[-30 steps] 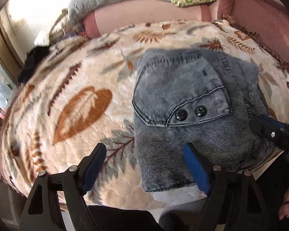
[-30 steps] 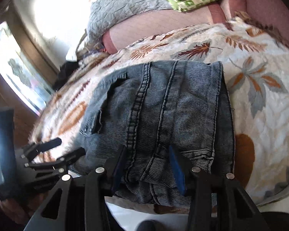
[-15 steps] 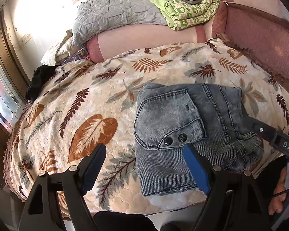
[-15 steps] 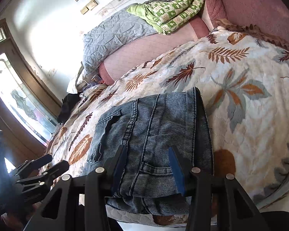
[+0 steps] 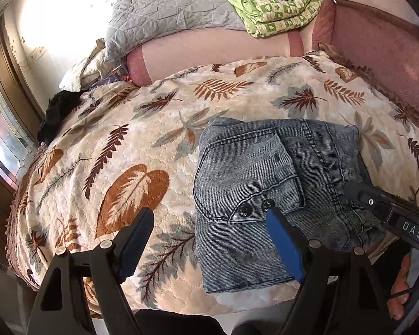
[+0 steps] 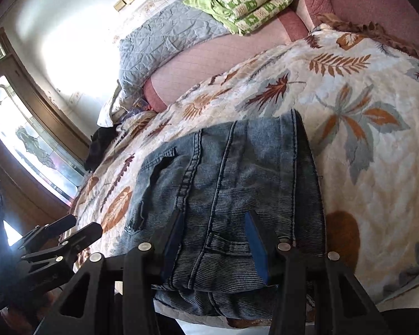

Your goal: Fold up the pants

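The blue denim pants [image 5: 268, 178] lie folded into a compact bundle on the leaf-patterned blanket [image 5: 142, 145], a buttoned flap pocket on top; they also show in the right wrist view [image 6: 231, 184]. My left gripper [image 5: 209, 237] is open and empty, held above the blanket just in front of the bundle's left part. My right gripper [image 6: 212, 240] is open with nothing between its pads, hovering over the bundle's near end. Its black body [image 5: 391, 212] shows at the right of the left wrist view. The left gripper [image 6: 61, 237] shows low on the left of the right wrist view.
A grey quilt [image 5: 167, 16] and a green patterned blanket [image 5: 273, 2] lie on the pink sofa back [image 5: 215, 50]. A pink armrest [image 5: 382, 55] rises at the right. A dark cloth [image 5: 56, 114] lies at the far left by a wooden-framed window [image 6: 36, 145].
Both grippers have pulled back and up from the folded pants, so more of the blanket and sofa shows. The pants lie still.
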{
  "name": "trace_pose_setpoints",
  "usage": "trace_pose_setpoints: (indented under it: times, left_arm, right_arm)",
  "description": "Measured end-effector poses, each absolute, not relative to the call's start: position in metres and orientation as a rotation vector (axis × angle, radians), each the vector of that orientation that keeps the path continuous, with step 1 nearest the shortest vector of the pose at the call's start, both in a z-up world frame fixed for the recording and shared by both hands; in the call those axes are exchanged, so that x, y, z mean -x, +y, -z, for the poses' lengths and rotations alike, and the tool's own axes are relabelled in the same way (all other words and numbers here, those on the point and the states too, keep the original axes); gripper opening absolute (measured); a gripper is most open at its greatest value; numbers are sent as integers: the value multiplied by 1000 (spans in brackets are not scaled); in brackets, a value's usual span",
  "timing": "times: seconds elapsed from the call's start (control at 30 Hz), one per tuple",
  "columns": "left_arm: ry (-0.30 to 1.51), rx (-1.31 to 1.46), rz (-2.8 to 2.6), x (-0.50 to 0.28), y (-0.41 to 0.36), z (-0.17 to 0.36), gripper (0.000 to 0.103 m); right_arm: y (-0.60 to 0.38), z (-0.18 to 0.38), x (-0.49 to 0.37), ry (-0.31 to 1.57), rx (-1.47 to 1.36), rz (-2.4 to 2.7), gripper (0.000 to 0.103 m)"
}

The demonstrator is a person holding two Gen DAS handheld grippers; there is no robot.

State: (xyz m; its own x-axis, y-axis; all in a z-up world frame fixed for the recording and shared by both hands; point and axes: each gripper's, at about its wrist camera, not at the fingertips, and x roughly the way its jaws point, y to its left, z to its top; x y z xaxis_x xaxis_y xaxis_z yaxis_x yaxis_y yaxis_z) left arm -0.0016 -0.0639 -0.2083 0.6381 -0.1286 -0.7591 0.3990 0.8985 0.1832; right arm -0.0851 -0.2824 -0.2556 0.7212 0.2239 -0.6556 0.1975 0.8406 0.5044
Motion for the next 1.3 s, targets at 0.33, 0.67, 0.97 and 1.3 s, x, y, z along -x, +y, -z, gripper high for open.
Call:
trace_pose_setpoints:
  times: [0.33,0.67,0.97,1.3]
  left_arm:
    - [871,-337,285,-16,-59,226,83]
    - [880,-331,279,-21,-56,232,83]
    - [880,-327,277,-23,-54,233,83]
    - [913,-337,268,-25,-52,244,83]
  right_arm:
    - [-275,262,78,804,-543,3,50]
    - [-273,263,77,804,-528,5,50]
    - [-273,264,77,803,-529,5,50]
    - [-272,263,76,803,-521,8,50]
